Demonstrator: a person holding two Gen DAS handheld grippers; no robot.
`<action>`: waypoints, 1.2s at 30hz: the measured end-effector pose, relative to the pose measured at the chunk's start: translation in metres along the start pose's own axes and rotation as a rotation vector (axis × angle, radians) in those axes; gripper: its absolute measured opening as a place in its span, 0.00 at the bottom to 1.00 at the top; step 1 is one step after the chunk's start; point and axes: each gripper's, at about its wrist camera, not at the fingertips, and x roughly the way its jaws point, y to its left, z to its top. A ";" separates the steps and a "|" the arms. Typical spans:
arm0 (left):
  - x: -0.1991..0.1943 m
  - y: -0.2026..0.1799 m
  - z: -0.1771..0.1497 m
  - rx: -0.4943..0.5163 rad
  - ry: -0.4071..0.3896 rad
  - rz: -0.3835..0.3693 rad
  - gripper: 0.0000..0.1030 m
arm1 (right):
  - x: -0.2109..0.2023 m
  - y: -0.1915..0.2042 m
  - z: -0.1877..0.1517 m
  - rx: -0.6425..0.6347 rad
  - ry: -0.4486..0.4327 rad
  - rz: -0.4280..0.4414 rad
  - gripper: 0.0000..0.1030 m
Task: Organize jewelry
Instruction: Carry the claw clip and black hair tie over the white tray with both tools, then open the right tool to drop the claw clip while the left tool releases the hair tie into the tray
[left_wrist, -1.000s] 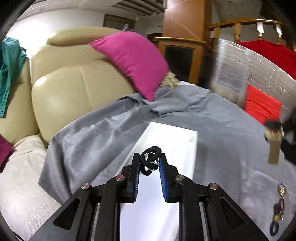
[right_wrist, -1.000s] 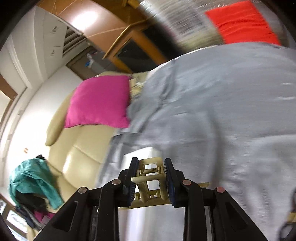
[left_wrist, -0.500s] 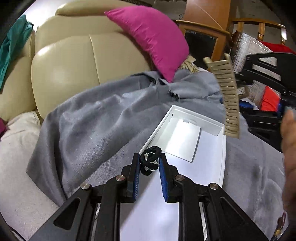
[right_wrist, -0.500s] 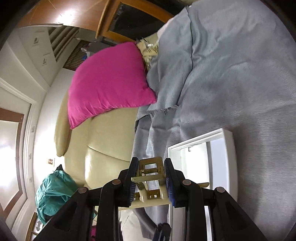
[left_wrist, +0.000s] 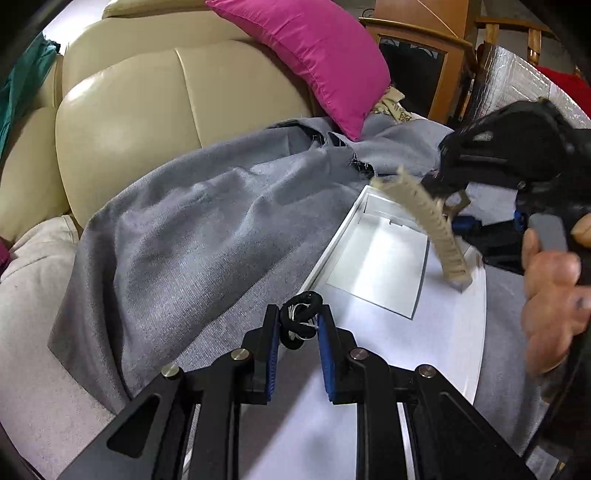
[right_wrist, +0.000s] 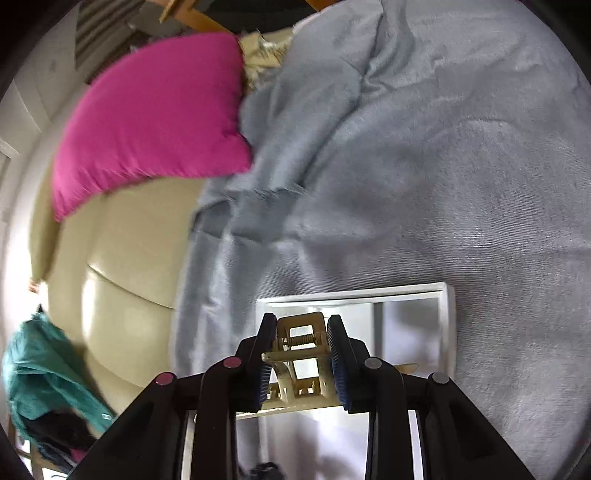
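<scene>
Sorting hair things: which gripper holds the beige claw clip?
The right gripper: its pads clamp the beige claw clip above the white box. The left gripper holds a black hair tie.

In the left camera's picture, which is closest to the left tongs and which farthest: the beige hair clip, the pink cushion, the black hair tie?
1. Black hair tie: gripped between the left tongs.
2. Beige hair clip: over the white tray, upper right.
3. Pink cushion: far back, on the sofa.

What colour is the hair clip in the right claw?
Beige hair clip, clearest in the left wrist view.

Sofa (left_wrist: 122, 110) w/ grey blanket (left_wrist: 192, 236), white tray (left_wrist: 476, 332) atop.
</scene>
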 end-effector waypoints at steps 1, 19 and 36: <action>0.000 0.000 0.001 0.001 0.002 0.002 0.21 | 0.004 0.000 0.000 -0.013 0.016 -0.020 0.30; 0.007 -0.007 -0.004 0.058 0.071 -0.017 0.36 | -0.010 -0.006 -0.005 -0.053 0.045 -0.218 0.68; -0.017 -0.052 -0.028 0.213 0.060 -0.092 0.41 | -0.053 -0.066 -0.005 0.024 -0.002 -0.245 0.68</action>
